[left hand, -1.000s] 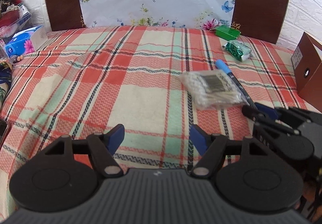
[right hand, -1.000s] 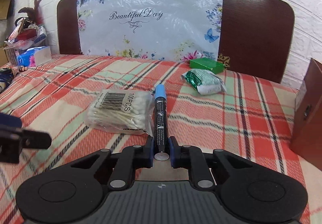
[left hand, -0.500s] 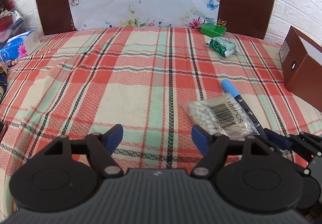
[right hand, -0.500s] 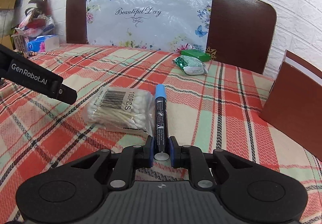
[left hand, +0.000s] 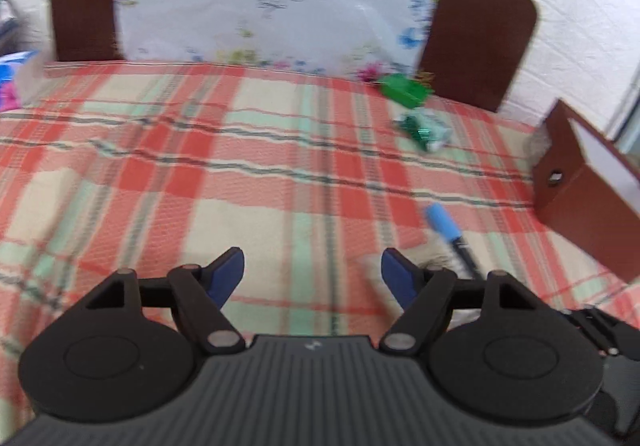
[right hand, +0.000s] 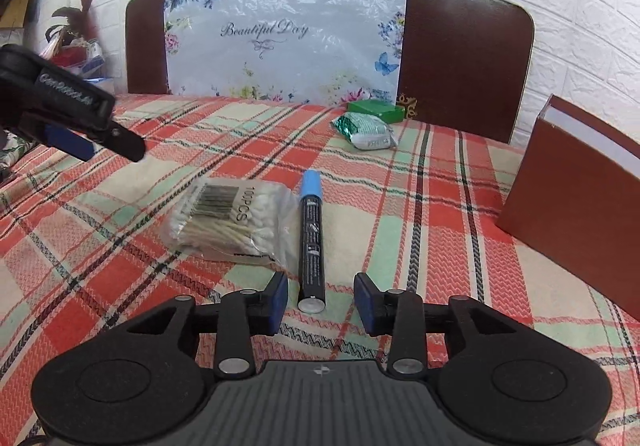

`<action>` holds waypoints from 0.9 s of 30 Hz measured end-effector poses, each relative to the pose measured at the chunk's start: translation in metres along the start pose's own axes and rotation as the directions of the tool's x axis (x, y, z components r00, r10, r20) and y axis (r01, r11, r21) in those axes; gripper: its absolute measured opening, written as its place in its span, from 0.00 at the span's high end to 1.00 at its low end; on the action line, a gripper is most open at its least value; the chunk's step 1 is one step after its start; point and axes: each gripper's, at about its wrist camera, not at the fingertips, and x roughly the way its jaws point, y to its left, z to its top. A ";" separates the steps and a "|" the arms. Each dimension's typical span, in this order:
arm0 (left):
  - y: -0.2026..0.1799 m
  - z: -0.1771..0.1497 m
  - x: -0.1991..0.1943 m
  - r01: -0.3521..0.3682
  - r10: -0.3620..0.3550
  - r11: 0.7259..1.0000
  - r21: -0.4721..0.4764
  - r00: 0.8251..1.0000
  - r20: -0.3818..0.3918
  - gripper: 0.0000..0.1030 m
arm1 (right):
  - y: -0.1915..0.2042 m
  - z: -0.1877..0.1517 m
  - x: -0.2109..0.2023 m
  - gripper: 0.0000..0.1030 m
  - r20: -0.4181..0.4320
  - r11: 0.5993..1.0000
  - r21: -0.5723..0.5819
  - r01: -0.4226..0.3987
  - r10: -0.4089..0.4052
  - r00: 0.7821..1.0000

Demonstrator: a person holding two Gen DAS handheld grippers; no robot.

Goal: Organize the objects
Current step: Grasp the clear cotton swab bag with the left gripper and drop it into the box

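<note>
A black marker with a blue cap (right hand: 311, 234) lies on the plaid cloth (right hand: 420, 205), its butt end between the pads of my right gripper (right hand: 321, 300). The jaws are opening and neither pad touches the marker. A clear bag of cotton swabs (right hand: 230, 219) rests just left of the marker. My left gripper (left hand: 312, 274) stands open over bare cloth, nothing between its fingers; the marker (left hand: 450, 238) shows to its right, the swab bag mostly hidden behind its right finger. In the right wrist view the left gripper (right hand: 80, 137) hovers at the far left.
A brown open box (right hand: 576, 213) stands at the right. A green-and-white packet (right hand: 364, 131) and a green box (right hand: 376, 110) lie near the far edge, before a brown headboard with a flowered plastic sheet (right hand: 280, 41). Clutter sits at the far left.
My right gripper has opened and let go of the marker, which now lies on the cloth. The left gripper's view has swung and risen, blurring.
</note>
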 end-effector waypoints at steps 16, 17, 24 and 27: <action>-0.032 0.009 0.023 0.156 -0.155 0.987 0.029 0.987 -0.038 0.65 | 0.030 0.030 0.038 0.73 0.024 0.984 -0.097 -0.148 0.151 0.988; -0.044 0.015 0.014 0.161 -0.160 0.985 0.063 0.987 -0.012 0.65 | 0.026 0.033 0.033 0.73 0.052 0.986 -0.085 -0.141 0.146 0.988; -0.153 0.054 -0.014 0.271 -0.309 0.925 0.267 0.945 0.111 0.65 | -0.035 0.058 -0.024 0.74 0.277 0.998 -0.010 0.056 -0.051 0.960; -0.209 0.057 -0.005 0.318 -0.372 0.881 0.349 0.923 0.097 0.65 | -0.082 0.059 -0.043 0.74 0.308 0.988 0.056 0.146 -0.156 0.939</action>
